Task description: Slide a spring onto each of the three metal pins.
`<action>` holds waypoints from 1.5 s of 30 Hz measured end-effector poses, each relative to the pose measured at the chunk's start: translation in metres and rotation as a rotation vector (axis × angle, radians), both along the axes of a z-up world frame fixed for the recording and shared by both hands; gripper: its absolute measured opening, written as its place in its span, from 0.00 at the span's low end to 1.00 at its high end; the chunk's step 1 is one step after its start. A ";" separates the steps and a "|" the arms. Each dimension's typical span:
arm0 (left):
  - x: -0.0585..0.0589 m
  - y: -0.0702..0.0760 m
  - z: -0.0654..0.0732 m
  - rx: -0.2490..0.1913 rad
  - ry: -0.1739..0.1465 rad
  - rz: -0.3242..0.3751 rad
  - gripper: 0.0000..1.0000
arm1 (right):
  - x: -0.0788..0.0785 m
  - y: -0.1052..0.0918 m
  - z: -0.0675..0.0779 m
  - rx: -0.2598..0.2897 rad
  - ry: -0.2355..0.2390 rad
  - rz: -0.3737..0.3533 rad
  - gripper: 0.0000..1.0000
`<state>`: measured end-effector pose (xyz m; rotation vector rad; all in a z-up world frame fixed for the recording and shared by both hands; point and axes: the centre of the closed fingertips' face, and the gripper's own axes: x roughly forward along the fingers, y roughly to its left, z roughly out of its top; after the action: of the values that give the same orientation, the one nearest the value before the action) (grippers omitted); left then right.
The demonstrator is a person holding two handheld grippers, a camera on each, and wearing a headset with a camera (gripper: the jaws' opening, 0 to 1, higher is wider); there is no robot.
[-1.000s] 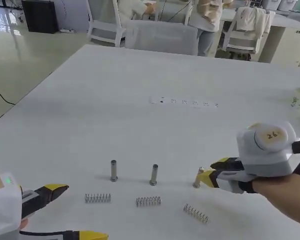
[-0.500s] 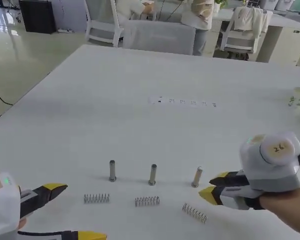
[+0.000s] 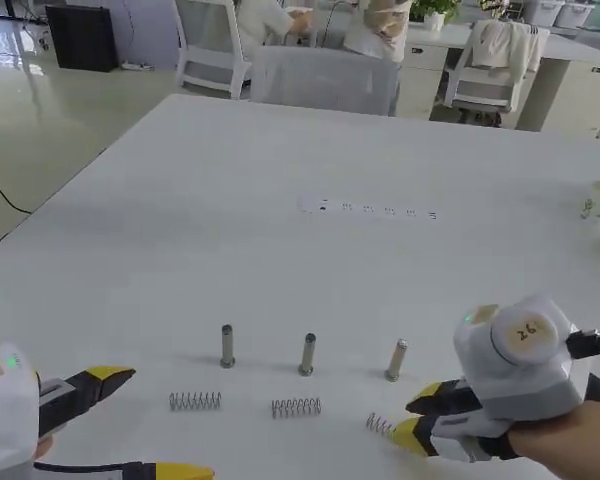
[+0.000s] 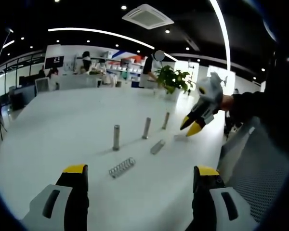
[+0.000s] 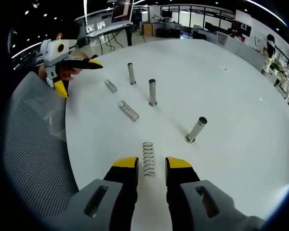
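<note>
The right hand-held gripper (image 5: pixel 147 167), its jaws slightly spread, straddles the near end of the rightmost spring (image 5: pixel 148 155), close to the desk's (image 3: pixel 280 250) near edge. The left hand-held gripper (image 3: pixel 145 422) hangs with its jaws spread wide at the near-left corner. Three pins (image 3: pixel 308 353) stand upright and bare, just behind the two other springs (image 3: pixel 296 406), which lie flat.

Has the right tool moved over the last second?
Yes. The right tool has pulled back: its tips were beside the right pin, and now they sit on the near side of it, either side of the right spring.
</note>
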<state>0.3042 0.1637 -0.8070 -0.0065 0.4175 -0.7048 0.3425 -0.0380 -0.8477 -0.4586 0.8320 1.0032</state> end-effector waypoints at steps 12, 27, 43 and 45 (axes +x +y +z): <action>0.000 0.000 0.001 0.001 -0.003 0.001 0.86 | -0.009 -0.004 -0.013 -0.053 0.019 0.029 0.16; -0.001 -0.001 0.005 -0.006 -0.011 -0.004 0.85 | -0.008 -0.008 -0.018 -0.090 0.002 0.053 0.08; -0.003 -0.005 0.007 -0.001 -0.013 -0.033 0.82 | -0.007 0.004 -0.002 -0.064 -0.013 0.057 0.08; -0.004 -0.008 0.009 -0.002 -0.013 -0.045 0.81 | -0.008 0.008 0.001 -0.056 -0.011 0.064 0.08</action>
<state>0.3000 0.1560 -0.7981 0.0058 0.4057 -0.7495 0.3345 -0.0296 -0.8469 -0.5403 0.8418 1.0374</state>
